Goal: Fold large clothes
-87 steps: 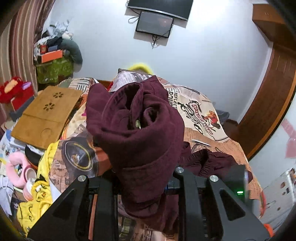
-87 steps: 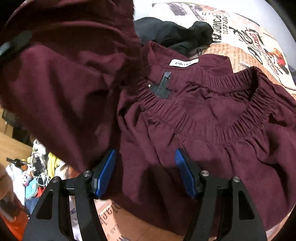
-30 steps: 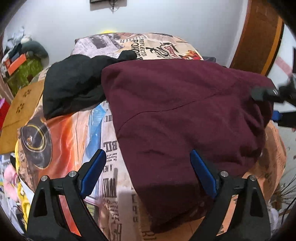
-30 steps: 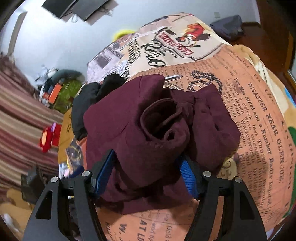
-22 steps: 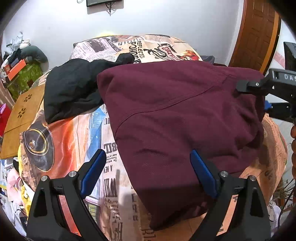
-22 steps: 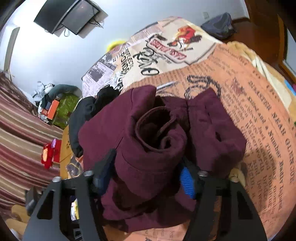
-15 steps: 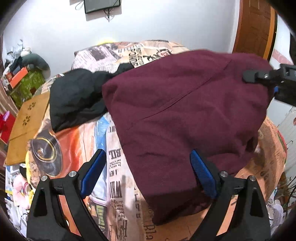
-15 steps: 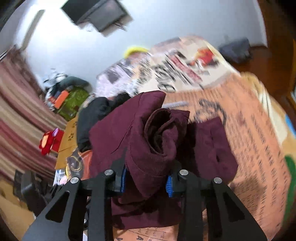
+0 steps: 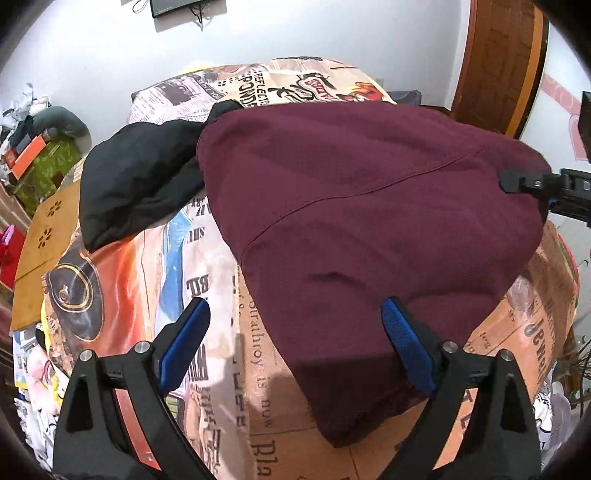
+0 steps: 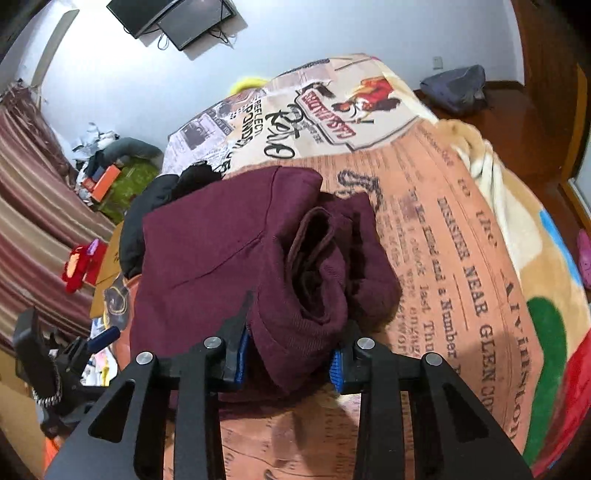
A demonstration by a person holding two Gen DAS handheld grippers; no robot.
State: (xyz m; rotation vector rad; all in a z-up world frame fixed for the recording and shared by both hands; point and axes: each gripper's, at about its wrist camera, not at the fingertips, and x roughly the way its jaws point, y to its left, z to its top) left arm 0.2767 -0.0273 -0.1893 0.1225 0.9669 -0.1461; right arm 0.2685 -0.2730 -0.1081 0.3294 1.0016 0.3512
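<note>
Your right claw [image 10: 291,356] is clenched on a bunched roll of the maroon garment [image 10: 221,266], its blue pads pressed into the cloth on both sides; the jaws have just been closing around that roll. The garment lies folded on the bed [image 10: 461,229], spread over the newspaper-print bedspread, with the gripped end nearest you in the right wrist view.

Your left claw [image 9: 295,339] is released, its jaws standing wide above the garment's [image 9: 369,206] near edge, one blue pad over bare bedspread [image 9: 221,266] and the other over the cloth; whether that pad touches the fabric you cannot tell.

A black garment [image 9: 136,177] lies heaped just beside the maroon one on its far left side, touching it. Beyond the bed's left edge you have a tan perforated board [image 9: 48,236], a green box [image 9: 40,170] with clutter on top, and striped curtains [image 10: 33,192]. A wall-mounted screen [image 10: 184,22] hangs above, and a wooden door [image 9: 498,62] stands to the right.
</note>
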